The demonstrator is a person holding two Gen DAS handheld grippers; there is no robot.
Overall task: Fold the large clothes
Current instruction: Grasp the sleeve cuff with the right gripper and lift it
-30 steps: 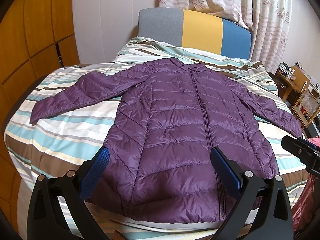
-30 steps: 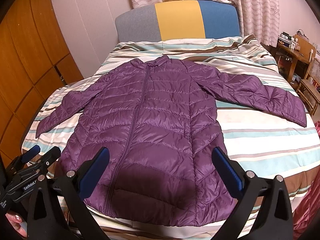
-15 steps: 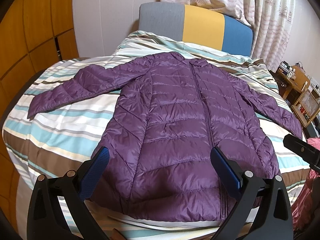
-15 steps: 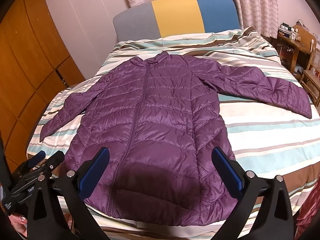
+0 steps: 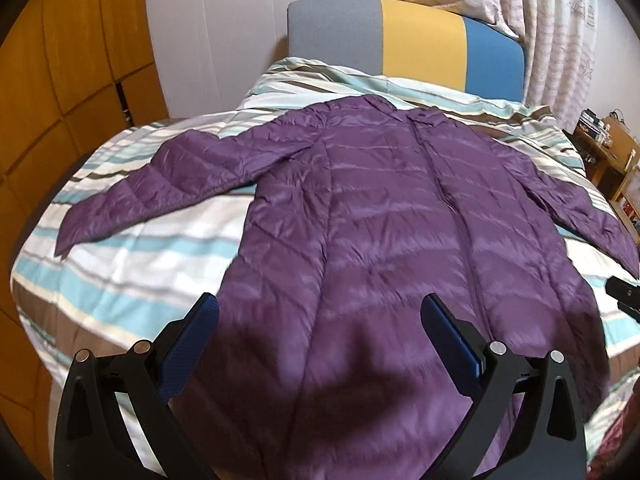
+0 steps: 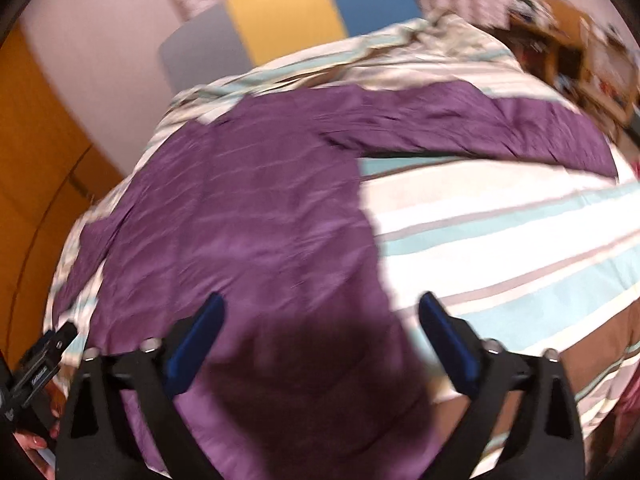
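A purple jacket (image 5: 400, 248) is laid flat and unfolded on a bed covered by a striped blanket (image 5: 132, 264), zip side up, with its collar toward the grey, yellow and blue headboard (image 5: 404, 48). At the far left a wooden wardrobe (image 5: 60, 80) is seen; next to it the jacket's one sleeve (image 5: 160, 184) is stretched out across the stripes, and the other sleeve (image 6: 460, 128) is spread toward the far right, where a cluttered wooden shelf (image 5: 608, 148) stands beside the curtain (image 5: 560, 20). The left gripper (image 5: 320, 340) is held above the jacket's hem with its blue-padded fingers spread wide and nothing between them. The right gripper (image 6: 320, 336) is likewise spread wide and empty, poised over the hem's right edge where jacket meets blanket. No container is shown. Compared with half a second ago, the left view is brought closer to the jacket, which now fills more of the picture, and the right view is swung rightward and tilted, so that it is heavily blurred and the jacket is shifted toward the left of it.
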